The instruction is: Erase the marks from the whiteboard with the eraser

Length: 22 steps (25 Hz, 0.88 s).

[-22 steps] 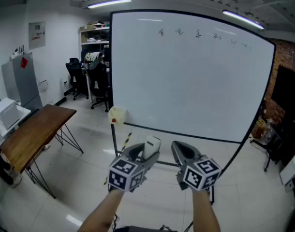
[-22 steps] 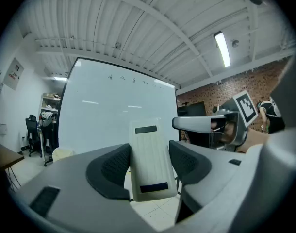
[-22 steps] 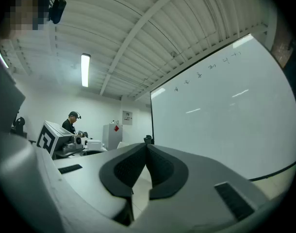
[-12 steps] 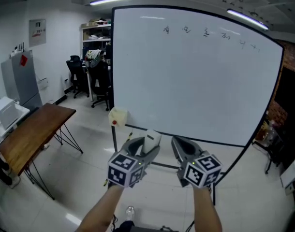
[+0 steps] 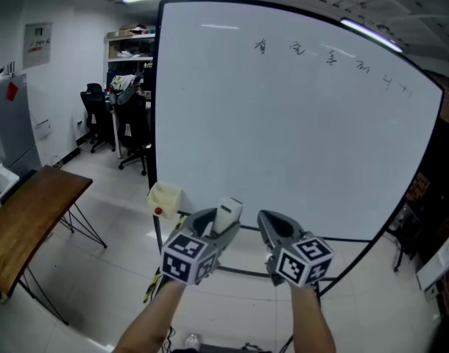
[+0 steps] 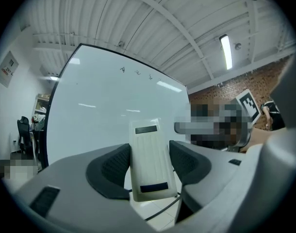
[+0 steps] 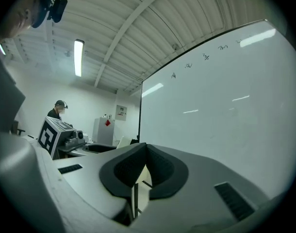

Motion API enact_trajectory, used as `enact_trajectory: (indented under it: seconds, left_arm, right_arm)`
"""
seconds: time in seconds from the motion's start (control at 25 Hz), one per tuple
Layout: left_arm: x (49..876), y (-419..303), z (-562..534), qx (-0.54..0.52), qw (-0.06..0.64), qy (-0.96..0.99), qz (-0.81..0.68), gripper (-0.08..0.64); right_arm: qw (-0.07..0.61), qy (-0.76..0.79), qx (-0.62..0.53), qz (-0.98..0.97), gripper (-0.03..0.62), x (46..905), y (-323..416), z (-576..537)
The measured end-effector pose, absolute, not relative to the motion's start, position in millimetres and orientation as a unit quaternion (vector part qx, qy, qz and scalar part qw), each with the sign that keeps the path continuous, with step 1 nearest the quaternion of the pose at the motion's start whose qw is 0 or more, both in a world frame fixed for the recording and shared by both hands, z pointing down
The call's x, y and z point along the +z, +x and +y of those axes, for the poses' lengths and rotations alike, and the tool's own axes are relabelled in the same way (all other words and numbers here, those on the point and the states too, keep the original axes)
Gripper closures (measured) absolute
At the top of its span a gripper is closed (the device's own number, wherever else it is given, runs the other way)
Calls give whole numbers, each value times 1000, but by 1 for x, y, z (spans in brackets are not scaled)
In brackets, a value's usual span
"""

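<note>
Eraser (image 6: pixel 149 161), white and oblong: long axis runs 6 to 12 o'clock, its top tipped slightly toward 11. It stands in the left gripper (image 6: pixel 149 165), whose jaws press its long sides. Right gripper (image 7: pixel 144 166): jaws meet, nothing between them. Both grippers hang below the whiteboard (image 5: pixel 283 123), apart from it. Marks (image 5: pixel 331 56), toward 1 o'clock on the board, are too small to read. The head view hides the eraser's lower end.
</note>
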State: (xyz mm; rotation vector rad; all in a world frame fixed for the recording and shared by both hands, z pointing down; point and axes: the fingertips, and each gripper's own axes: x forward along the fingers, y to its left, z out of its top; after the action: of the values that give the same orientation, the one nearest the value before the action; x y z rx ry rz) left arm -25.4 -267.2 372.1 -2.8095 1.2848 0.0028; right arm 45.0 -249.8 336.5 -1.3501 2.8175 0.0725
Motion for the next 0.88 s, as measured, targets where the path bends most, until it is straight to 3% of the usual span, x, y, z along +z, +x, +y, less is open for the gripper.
enact_trajectory:
  seconds: [0.44,0.88]
  left_arm:
    - [327,-25,-404,3,63,-927,369,296]
    - [289,-18,-467,27,83,-923,374,297]
  right_arm:
    - [13,-486,40,873,597,302,44,-375]
    - [8,-483,61,873,597,274,50,-439]
